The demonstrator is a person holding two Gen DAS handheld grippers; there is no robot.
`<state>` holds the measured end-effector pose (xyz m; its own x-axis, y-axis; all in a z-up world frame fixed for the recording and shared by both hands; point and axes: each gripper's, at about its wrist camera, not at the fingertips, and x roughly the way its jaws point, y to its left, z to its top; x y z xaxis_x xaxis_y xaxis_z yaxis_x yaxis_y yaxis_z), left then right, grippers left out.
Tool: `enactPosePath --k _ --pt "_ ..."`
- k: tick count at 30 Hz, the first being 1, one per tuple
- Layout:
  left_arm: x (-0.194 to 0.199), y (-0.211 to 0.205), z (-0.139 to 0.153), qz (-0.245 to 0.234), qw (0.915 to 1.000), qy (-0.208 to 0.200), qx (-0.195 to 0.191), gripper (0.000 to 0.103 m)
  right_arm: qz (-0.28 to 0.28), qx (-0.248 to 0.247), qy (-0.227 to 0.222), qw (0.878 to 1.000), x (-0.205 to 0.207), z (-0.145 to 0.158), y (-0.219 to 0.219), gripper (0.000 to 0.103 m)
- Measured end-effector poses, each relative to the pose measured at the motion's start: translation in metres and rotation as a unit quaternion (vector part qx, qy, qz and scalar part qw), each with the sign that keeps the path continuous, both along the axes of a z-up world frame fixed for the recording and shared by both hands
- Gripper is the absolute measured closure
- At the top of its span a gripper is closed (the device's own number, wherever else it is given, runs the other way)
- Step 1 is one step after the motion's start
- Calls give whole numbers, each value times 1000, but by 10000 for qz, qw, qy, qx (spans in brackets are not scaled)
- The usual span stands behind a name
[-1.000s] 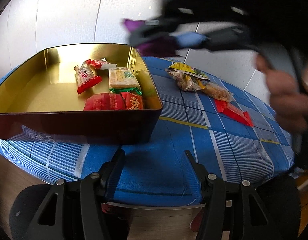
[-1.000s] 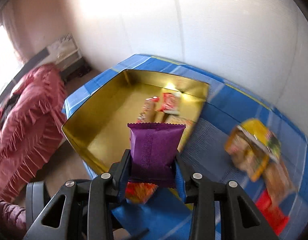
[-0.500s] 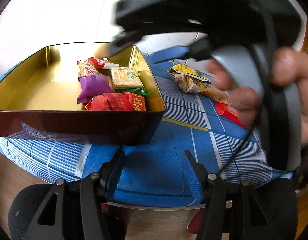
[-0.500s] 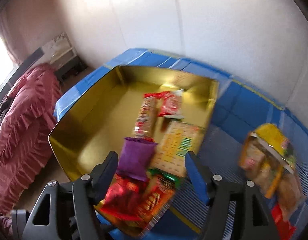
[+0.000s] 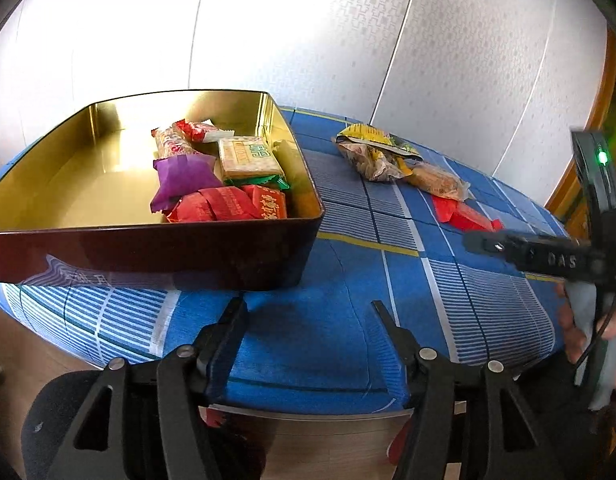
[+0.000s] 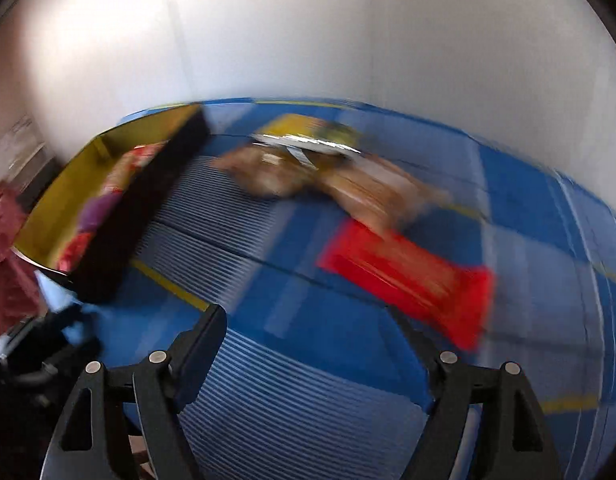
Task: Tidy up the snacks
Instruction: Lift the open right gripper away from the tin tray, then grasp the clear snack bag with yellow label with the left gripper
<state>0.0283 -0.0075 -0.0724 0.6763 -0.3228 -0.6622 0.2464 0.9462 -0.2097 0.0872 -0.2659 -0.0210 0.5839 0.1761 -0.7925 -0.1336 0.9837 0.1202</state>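
The gold tin (image 5: 304,184) holds red packets (image 5: 228,208), a cracker pack (image 5: 248,156) and a purple packet (image 5: 184,178) lying loose on top of them. My left gripper (image 5: 306,308) hovers over the blue cloth in front of the tin, its jaws opening slightly with nothing between them. My right gripper (image 6: 308,316) hangs over the cloth to the right of the tin (image 6: 148,200), jaws opening and empty. A red packet (image 6: 407,276) lies just ahead of it to the right, with a yellow-brown bag (image 6: 276,172) and a brown pack (image 6: 371,192) beyond. This view is motion-blurred.
In the left wrist view the loose snacks lie right of the tin: the yellow-brown bag (image 5: 371,152), the brown pack (image 5: 435,180), the red packet (image 5: 463,214). A hand (image 5: 571,332) with the other gripper's body fills the right edge. A white wall stands close behind the table.
My right gripper opened and let the purple packet fall into the tin, then swung right and down toward the loose snacks. The left gripper stayed put.
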Motion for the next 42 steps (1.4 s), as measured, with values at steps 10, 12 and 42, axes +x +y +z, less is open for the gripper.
enactPosePath --k 10,12,42 --pt "-5 -7 10 -147 9995 11 294 41 -835 624 -208 9943 -9 -20 -44 23" --pt "-6 -16 22 -328 9989 -29 320 41 -874 697 -249 9934 -9 -20 -45 23" --pt "210 -130 19 -282 9907 956 924 36 -854 1704 -513 9803 -15 -10 -71 23"
